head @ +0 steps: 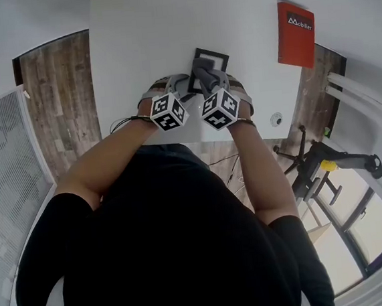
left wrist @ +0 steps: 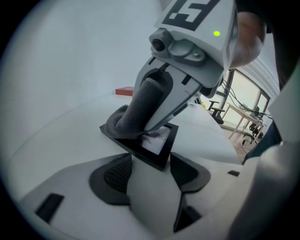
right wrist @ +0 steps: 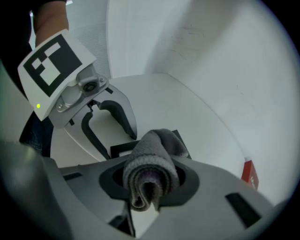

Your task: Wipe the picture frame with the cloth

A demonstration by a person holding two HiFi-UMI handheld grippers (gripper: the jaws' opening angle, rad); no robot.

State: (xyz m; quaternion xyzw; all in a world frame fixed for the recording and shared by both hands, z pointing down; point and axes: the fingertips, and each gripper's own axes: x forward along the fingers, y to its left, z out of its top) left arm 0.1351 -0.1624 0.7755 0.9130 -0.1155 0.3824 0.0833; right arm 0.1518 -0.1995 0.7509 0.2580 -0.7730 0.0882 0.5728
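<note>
Left of the picture frame (left wrist: 158,146), the left gripper (left wrist: 151,165) has its jaws wide apart and grips nothing. The frame's near corner lies between them on the white desk (left wrist: 51,136). Over the frame, the right gripper (right wrist: 150,180) has its jaws clamped on the folded grey cloth (right wrist: 153,147), whose free end rests on the frame. Well apart to the right of the frame lies a red booklet (head: 295,33).

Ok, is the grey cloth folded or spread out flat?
Folded: the grey cloth is a doubled-over roll clamped in the right gripper, layers showing at its end, pressed on the black picture frame.
</note>
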